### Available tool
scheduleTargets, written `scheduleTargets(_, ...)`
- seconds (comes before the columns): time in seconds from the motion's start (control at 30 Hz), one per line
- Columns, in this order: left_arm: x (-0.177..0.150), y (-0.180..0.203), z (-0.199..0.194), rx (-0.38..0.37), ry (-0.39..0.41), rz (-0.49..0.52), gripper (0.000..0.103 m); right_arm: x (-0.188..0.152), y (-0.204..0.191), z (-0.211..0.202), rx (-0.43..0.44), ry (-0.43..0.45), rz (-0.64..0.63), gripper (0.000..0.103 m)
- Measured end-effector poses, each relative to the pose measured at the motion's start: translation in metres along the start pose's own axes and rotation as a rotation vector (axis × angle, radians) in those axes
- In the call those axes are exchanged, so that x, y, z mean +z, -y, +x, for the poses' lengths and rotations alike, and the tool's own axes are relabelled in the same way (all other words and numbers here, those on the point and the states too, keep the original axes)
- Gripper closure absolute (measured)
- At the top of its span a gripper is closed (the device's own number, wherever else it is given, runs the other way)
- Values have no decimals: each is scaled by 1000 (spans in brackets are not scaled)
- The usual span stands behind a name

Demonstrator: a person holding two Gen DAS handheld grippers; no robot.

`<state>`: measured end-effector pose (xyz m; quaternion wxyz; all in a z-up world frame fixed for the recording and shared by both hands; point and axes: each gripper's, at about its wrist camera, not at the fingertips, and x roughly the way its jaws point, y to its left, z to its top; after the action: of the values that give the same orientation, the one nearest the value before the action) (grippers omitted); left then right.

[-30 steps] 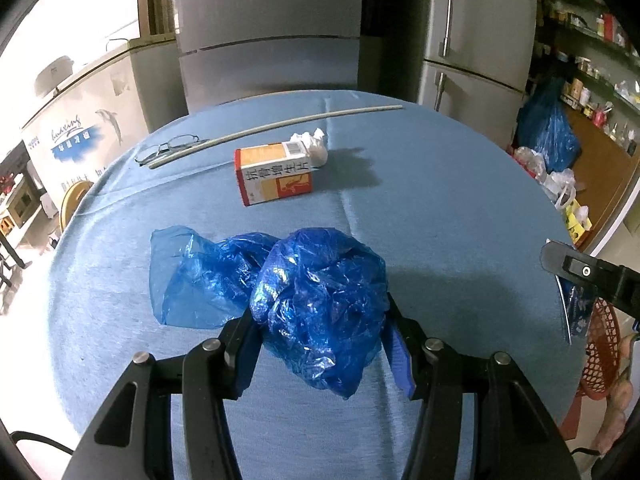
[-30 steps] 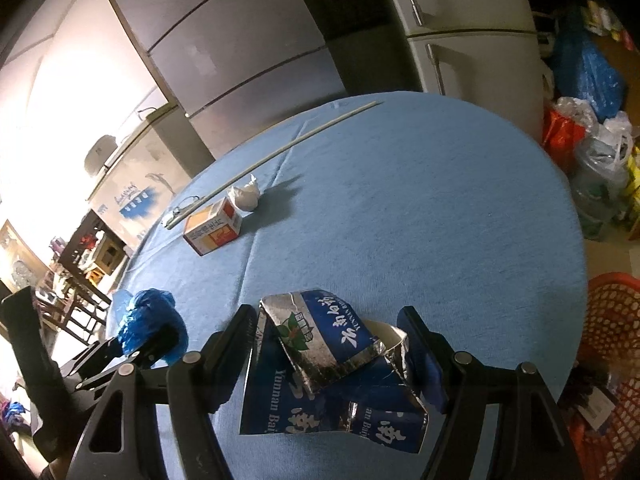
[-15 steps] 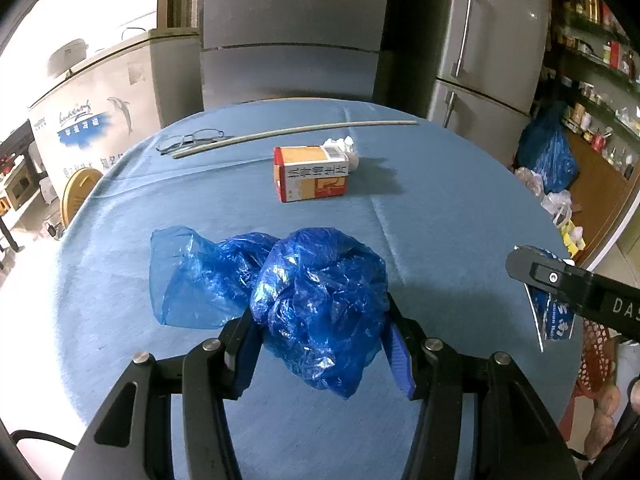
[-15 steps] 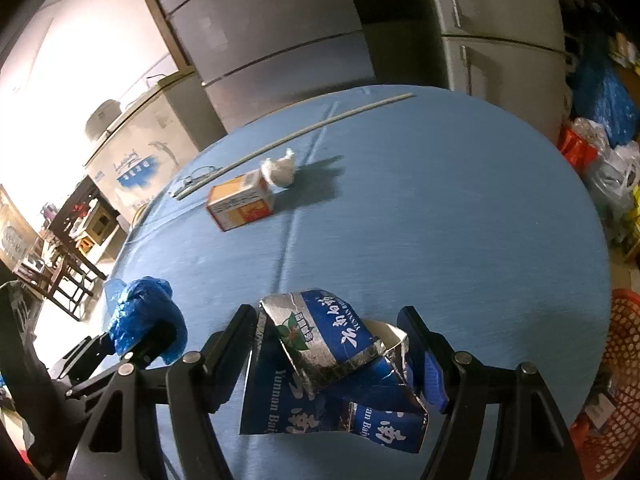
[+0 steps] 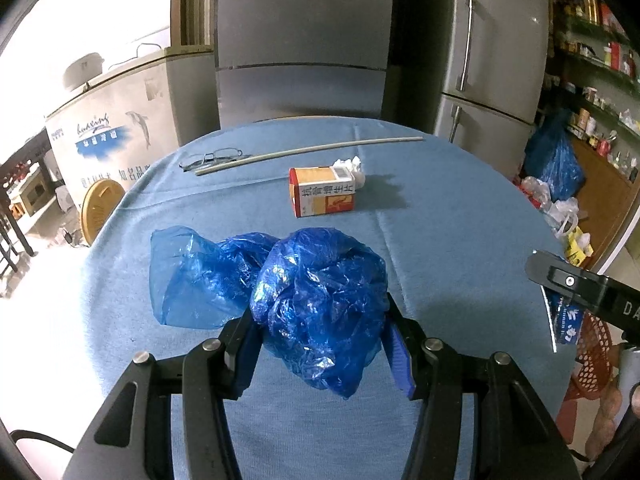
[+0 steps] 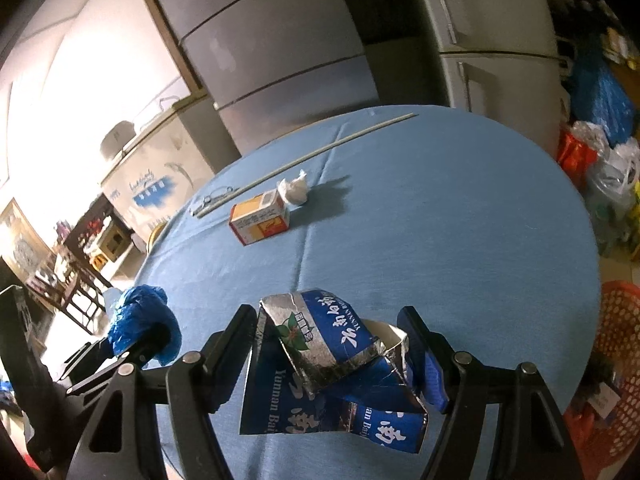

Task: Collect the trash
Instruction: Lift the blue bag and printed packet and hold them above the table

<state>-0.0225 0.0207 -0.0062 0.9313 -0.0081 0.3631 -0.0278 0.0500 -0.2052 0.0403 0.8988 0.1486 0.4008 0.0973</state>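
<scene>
Left claw (image 5: pixel 320 344) grips blue bag (image 5: pixel 320 300), hiding its pads.

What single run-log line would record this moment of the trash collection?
left gripper: shut on blue plastic bag | right gripper: shut on flattened blue carton | on table: orange box, crumpled tissue

a home kitchen: tall fridges (image 5: pixel 492 52), a chest freezer (image 5: pixel 120 120), pantry shelves (image 5: pixel 596 60), round cloth-covered table (image 5: pixel 460 216).
</scene>
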Motion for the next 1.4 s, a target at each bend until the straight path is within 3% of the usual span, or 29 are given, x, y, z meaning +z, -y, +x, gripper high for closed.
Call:
scheduleTargets(0.3,9,47,7,2,-45,116,47,-6,53,-8,18,35,140,27)
scheduleTargets(0.47,20,85,23,-36,-83,176,47,-10,86,-5,12,36,212,27)
scheduleTargets(0.7,27,116,45,-82,-148,180,47,-13,106,3,6,16,243,27)
scheduleTargets(1.4,28,60,61,-51,-190,80,47,-6,49,37,16,-51,115,27)
